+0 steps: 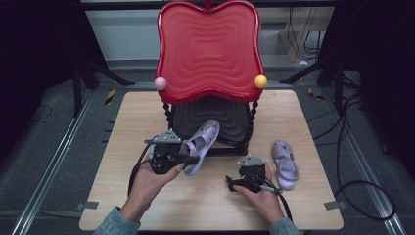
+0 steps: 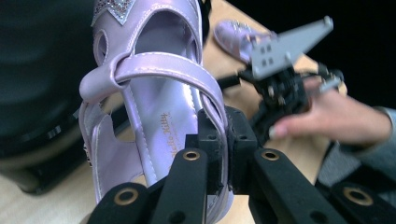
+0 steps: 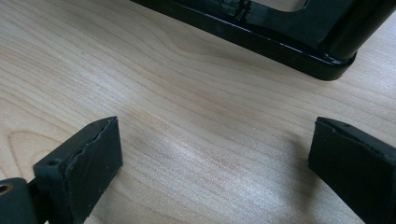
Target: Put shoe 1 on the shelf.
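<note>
Over on the left, the left claw (image 1: 188, 157) is clamped tight on the side edge and strap of a lilac sandal (image 1: 201, 141), and the shoe is up off the worktop (image 1: 122, 147), tilted, toe pointing away from the claw toward the black lower shelf (image 1: 210, 117) of the rack. In the left gripper view the two black jaws pinch together on the sandal (image 2: 154, 116) right at the ankle strap, the insole facing the camera with gold lettering on it. Just beyond the claw rises the rack's red wavy tray (image 1: 208, 49), with a pink ball (image 1: 160, 83) at one corner and a yellow ball (image 1: 261, 81) at the other.

Moving right, the right claw (image 1: 234, 185) sits low over the worktop, near the left claw but apart from it. Its jaws stand wide open in the right gripper view, with bare wood (image 3: 196, 140) between them and the rack's black base (image 3: 280, 42) ahead. Nothing gripped there.

Further right, just beside that hand, the second sandal (image 1: 285, 157) lies flat on the worktop, untouched.
</note>
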The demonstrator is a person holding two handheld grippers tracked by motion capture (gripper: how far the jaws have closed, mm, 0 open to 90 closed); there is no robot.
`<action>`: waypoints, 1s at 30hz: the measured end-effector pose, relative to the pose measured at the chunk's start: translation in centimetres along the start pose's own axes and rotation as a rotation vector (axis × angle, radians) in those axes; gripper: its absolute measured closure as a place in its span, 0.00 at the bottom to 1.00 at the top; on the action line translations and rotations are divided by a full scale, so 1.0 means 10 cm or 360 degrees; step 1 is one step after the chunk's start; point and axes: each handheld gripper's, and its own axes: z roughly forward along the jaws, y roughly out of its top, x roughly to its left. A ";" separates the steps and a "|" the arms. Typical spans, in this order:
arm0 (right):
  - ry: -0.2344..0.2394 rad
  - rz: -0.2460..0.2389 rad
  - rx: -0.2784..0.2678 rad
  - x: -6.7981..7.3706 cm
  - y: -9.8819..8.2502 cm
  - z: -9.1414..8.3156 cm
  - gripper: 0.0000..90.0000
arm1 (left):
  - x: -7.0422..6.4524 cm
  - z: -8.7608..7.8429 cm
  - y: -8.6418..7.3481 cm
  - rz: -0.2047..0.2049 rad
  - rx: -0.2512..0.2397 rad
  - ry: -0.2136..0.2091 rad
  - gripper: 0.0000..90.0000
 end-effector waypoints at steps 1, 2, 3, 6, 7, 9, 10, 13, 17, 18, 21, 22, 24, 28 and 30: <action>-0.0001 -0.0004 -0.0003 0.00 0.00 0.00 0.03 | 0.00 0.01 0.02 -0.0005 -0.0027 0.0007 0.96; -0.0001 -0.0004 -0.0003 0.00 0.00 0.00 0.03 | 0.00 0.03 0.04 -0.0008 -0.0052 0.0017 0.96; -0.0002 -0.0002 -0.0002 0.00 0.00 0.00 0.03 | 0.00 0.05 0.06 -0.0012 -0.0075 0.0026 0.96; -0.0003 -0.0004 -0.0002 0.00 0.00 0.00 0.03 | 0.00 0.10 0.11 -0.0033 -0.0142 0.0047 0.96; -0.0001 0.0002 -0.0001 0.00 0.00 0.00 0.03 | 0.00 0.12 0.13 -0.0032 -0.0153 0.0051 0.96; -0.0002 0.0002 -0.0001 0.00 0.00 0.00 0.03 | -0.01 0.17 0.16 -0.0020 -0.0189 0.0074 0.96; -0.0001 0.0000 -0.0001 0.00 0.00 0.00 0.03 | -0.01 0.20 0.18 -0.0017 -0.0211 0.0093 0.96; -0.0001 0.0002 -0.0001 0.00 0.00 0.00 0.03 | -0.01 0.24 0.22 -0.0034 -0.0277 0.0117 0.96; -0.0002 0.0000 -0.0001 0.00 0.00 0.00 0.03 | 0.00 0.31 0.29 -0.0047 -0.0345 0.0174 0.96; -0.0002 -0.0001 -0.0002 0.00 0.00 0.00 0.03 | 0.01 0.32 0.30 -0.0044 -0.0354 0.0185 0.96; 0.0000 0.0003 0.0001 0.00 0.00 0.00 0.03 | 0.02 0.36 0.34 -0.0031 -0.0390 0.0220 0.96; -0.0002 0.0004 0.0002 0.00 0.00 0.00 0.03 | 0.02 0.38 0.35 -0.0026 -0.0394 0.0229 0.96; -0.0001 -0.0003 -0.0003 0.00 0.00 0.00 0.03 | 0.05 0.40 0.36 -0.0043 -0.0413 0.0227 0.96; -0.0003 -0.0001 -0.0001 0.00 0.00 0.00 0.03 | 0.09 0.46 0.37 -0.0062 -0.0446 0.0254 0.96; -0.0002 -0.0002 -0.0002 0.00 0.00 0.00 0.03 | 0.12 0.48 0.37 -0.0071 -0.0466 0.0277 0.96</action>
